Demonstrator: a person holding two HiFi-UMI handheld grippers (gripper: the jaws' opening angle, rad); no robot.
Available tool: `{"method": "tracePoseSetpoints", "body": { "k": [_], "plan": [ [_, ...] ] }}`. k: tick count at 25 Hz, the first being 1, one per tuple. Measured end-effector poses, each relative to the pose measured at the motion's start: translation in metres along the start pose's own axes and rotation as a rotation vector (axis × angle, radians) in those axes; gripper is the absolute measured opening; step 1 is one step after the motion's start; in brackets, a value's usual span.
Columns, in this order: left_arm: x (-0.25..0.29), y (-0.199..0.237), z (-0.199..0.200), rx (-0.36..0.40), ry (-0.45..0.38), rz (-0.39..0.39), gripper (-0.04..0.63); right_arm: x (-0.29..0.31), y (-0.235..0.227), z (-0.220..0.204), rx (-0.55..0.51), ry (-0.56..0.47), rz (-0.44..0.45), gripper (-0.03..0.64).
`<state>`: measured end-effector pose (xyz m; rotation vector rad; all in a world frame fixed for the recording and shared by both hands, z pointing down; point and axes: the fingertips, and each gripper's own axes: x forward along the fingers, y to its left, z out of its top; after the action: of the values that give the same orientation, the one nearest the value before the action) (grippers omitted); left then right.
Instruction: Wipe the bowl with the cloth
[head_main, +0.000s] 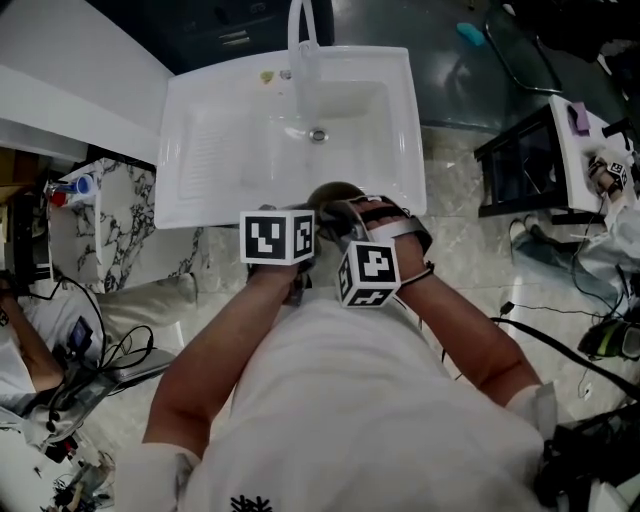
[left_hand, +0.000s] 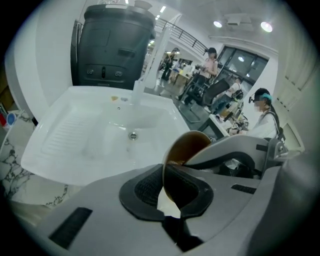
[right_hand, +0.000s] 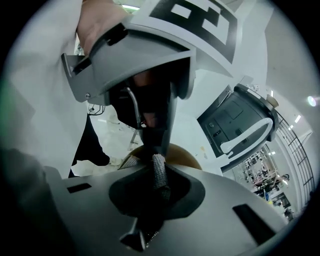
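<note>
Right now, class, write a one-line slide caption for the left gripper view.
Left tool shut on the rim of the tilted brown bowl, white sink beyond.

The basin of the sink (head_main: 398, 120) was open around the drain (head_main: 318, 134), and the ribbed drainboard (head_main: 215, 150) to its left offered a flat, open run. The faucet (head_main: 303, 40) stood at the far rim over the basin's middle and blocked a straight pass there. A black unit (left_hand: 115, 45) closed off the space behind the sink.

At the near rim the grippers crowded each other. The left gripper (left_hand: 167, 192), clamped on the bowl (left_hand: 187, 145), filled the space directly ahead of the right gripper (right_hand: 157, 187), which pinched the cloth (right_hand: 158, 172).

A dark rack (head_main: 520, 170) stood near the sink's right side, and a marble counter (head_main: 125, 215) adjoined its left.
</note>
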<state>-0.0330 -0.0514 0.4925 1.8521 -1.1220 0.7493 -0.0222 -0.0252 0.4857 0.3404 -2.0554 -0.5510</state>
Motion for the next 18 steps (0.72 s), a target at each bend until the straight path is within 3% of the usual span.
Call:
{"method": "tracePoseSetpoints", "body": {
  "k": [11, 18],
  "plan": [
    [-0.001, 0.001, -0.007, 0.042, 0.024, 0.030, 0.018, -0.004, -0.025, -0.009, 0.028, 0.052, -0.102, 0.034],
    [-0.002, 0.004, 0.001, 0.032, -0.007, 0.051, 0.018, -0.006, -0.016, -0.027, 0.043, 0.115, -0.069, 0.034]
  ]
}}
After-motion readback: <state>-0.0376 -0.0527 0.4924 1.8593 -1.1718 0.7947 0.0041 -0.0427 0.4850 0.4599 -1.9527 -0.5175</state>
